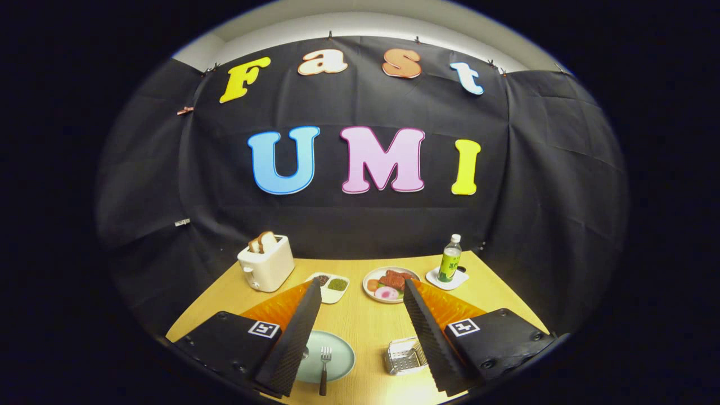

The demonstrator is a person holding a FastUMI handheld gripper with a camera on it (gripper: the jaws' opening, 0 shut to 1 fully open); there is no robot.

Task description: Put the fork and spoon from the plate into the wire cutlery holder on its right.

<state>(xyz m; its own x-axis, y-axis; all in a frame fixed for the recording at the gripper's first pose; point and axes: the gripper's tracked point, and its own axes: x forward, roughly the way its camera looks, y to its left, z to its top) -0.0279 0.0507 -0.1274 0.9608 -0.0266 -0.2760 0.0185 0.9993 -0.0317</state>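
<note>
While the gripper [363, 287] gapes wide (holding nothing), the fork [324, 368] lies on the plate [344, 355], tines pointing away

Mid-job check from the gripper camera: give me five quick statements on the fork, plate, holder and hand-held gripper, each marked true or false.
1. The fork lies on the plate. True.
2. The hand-held gripper is shut on the fork. False: its fingers are spread wide, holding nothing.
3. The wire cutlery holder sits right of the plate. True.
4. The fork is already in the holder. False: it is on the plate.
5. The toaster holds bread. True.
</note>
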